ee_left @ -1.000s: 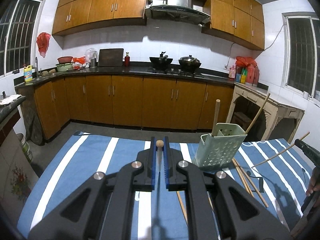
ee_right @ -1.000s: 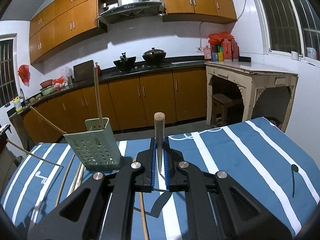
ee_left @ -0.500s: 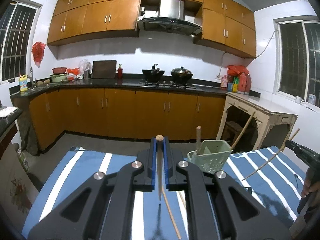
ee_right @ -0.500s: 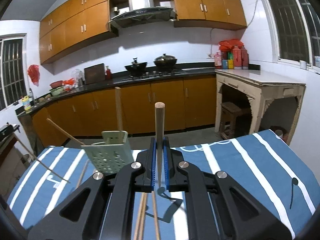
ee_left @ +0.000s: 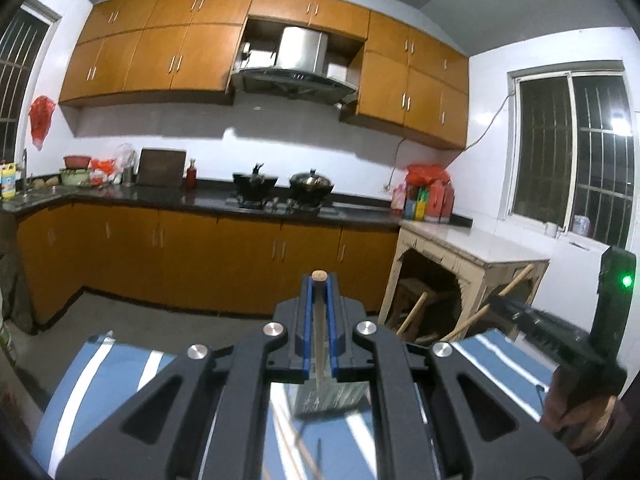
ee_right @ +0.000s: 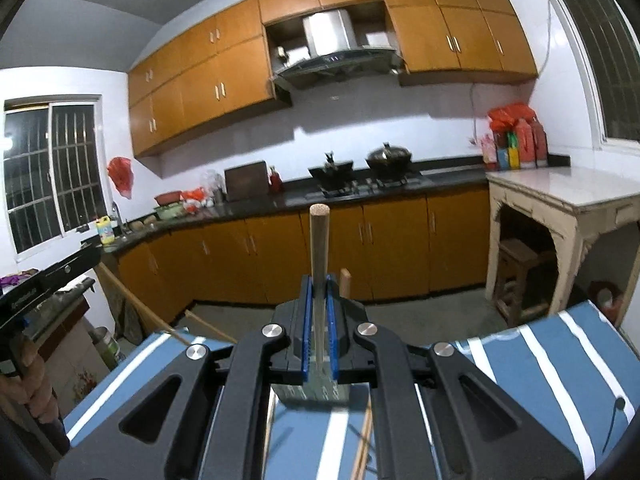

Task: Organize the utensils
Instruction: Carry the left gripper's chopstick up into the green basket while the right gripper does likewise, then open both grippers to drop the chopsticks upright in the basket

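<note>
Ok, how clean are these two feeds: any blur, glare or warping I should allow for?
Left wrist: fisheye bends the orange wall cabinets; blue striped tablecloth smeared; green light flares. Right wrist: same bending; round wooden stick in the tool stays sharp, tablecloth soft.

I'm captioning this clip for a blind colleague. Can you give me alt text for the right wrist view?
The right tongs, shut on an upright wooden stick, are held above a blue-and-white striped tablecloth. A green perforated holder shows partly beneath them. Behind is a kitchen with orange cabinets and two dark pots on the stove.
</note>
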### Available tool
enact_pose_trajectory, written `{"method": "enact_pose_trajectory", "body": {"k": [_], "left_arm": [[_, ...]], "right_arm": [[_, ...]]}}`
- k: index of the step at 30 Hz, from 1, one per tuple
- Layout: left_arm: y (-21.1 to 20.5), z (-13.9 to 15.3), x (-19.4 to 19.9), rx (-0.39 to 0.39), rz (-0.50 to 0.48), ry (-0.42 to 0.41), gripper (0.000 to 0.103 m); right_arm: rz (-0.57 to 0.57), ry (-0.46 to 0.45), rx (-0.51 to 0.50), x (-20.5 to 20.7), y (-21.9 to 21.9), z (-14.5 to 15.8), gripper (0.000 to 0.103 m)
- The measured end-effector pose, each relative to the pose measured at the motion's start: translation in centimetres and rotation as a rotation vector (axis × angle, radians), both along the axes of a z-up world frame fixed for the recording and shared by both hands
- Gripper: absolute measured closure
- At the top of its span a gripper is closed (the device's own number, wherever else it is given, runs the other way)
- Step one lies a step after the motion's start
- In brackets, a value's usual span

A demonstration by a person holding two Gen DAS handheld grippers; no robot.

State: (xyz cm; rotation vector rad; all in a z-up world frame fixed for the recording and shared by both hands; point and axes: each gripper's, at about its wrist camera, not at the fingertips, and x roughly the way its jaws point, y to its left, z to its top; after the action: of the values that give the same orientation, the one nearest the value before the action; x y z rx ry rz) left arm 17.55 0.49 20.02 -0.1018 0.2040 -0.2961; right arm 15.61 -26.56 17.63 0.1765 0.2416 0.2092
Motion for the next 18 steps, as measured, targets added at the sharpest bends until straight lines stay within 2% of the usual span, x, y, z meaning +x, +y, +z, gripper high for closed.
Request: {"method": "enact_pose_trajectory", "body": {"k": [5, 9, 18], "left_arm": [[-2.5, 2.4, 1.7, -0.009, 0.009, -0.056, 0.095], [-3.8, 3.0, 3.7, 0.009, 0.035, -0.062, 0.095], [-4.5, -1.2, 9.5, 0.037, 0.073, 0.066, 0.095]], "right_arm": [[-0.003, -0.024, -0.006, 2.4, 1.0, 0.9, 0.095], [-0.016, 0.011, -0.012, 4.8, 1.6, 0.3, 0.095], [-0.002, 0.126, -0.059, 8.6, 3.4, -3.4, 0.095]]}}
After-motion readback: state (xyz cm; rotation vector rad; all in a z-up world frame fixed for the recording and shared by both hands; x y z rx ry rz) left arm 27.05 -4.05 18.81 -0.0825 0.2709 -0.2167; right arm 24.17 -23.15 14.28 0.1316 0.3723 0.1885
